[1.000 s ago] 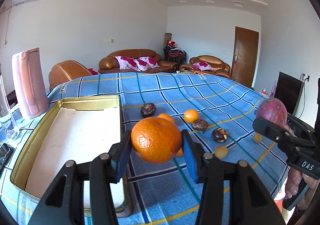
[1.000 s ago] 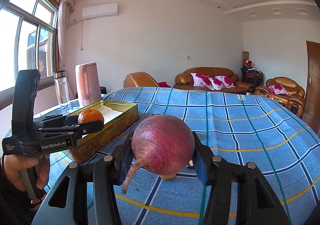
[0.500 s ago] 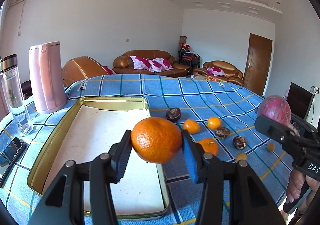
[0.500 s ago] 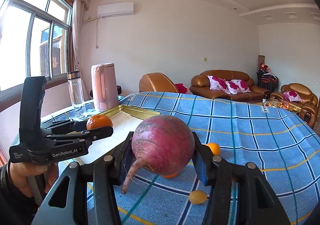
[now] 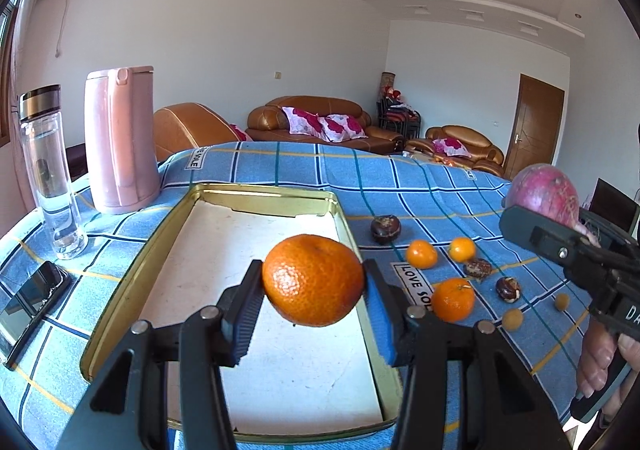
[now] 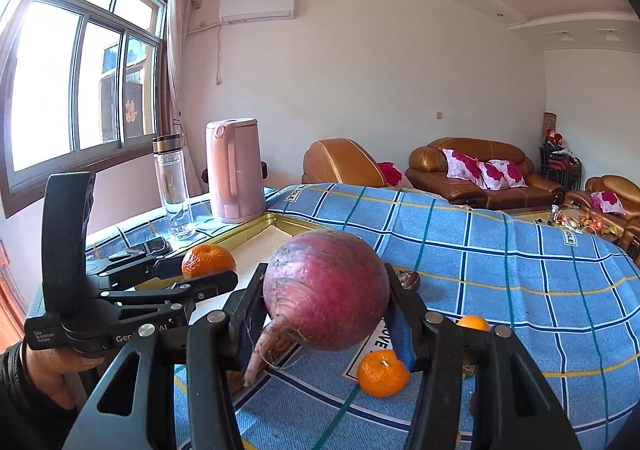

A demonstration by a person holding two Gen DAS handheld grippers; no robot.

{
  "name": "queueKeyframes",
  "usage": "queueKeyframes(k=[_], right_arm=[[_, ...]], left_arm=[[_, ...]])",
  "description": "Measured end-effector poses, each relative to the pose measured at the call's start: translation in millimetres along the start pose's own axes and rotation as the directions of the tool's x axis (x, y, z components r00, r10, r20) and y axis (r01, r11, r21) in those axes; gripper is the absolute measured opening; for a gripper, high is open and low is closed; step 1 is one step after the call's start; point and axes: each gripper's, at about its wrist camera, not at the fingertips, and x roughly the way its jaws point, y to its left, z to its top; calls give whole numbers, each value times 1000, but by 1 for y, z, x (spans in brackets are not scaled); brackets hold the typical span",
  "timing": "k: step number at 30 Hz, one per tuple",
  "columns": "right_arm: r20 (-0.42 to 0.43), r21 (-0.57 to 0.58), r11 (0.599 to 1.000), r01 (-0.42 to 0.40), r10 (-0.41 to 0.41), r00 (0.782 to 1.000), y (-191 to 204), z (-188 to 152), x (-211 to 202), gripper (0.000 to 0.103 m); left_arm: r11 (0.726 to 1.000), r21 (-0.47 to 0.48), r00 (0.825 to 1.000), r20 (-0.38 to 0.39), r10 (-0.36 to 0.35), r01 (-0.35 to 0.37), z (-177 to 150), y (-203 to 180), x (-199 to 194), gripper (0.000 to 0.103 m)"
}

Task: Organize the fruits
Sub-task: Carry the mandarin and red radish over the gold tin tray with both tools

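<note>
Presently catalogued, left wrist view: the left gripper (image 5: 313,288) stood at lower centre of the frame, its two jaws clamped on a large orange (image 5: 313,279), held in the air over the gold tin tray (image 5: 132,278). The tray's white-lined floor filled the middle of the frame and lay on a blue checked cloth (image 5: 400,178).

Loose items on the cloth, right of the tray: three small oranges, one near the tray's right rim (image 5: 453,299), two further up (image 5: 421,253) (image 5: 462,249); three dark brown fruits (image 5: 385,228) (image 5: 477,268) (image 5: 507,289); two small yellow fruits (image 5: 512,319) (image 5: 562,301).

Upper left of the frame: a pink kettle (image 5: 119,140), a clear bottle (image 5: 50,174) beside it, and a phone (image 5: 28,302) at the left edge.

Right wrist view: the right gripper (image 6: 326,314) sat at lower centre, jaws closed on a reddish-purple root vegetable (image 6: 326,296), its tapering root pointing down and to the left. It was held above the cloth, to the right of the tray.
</note>
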Motion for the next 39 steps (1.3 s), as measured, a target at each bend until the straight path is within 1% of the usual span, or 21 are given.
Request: queueKeyframes(k=[10, 24, 32, 39], right_arm=[[-44, -46, 998, -51, 49, 998, 26, 12, 35, 54], [-126, -88, 990, -112, 100, 987, 50, 6, 80, 54], [-168, -109, 984, -140, 120, 978, 62, 1, 99, 55], [-191, -114, 983, -144, 121, 974, 65, -3, 109, 55]], left_arm=[[999, -29, 999, -18, 36, -37, 0, 25, 6, 50], [995, -50, 995, -57, 82, -85, -4, 53, 16, 50], [993, -54, 991, -79, 105, -109, -4, 62, 20, 50], [992, -42, 989, -96, 112, -117, -7, 62, 23, 50]])
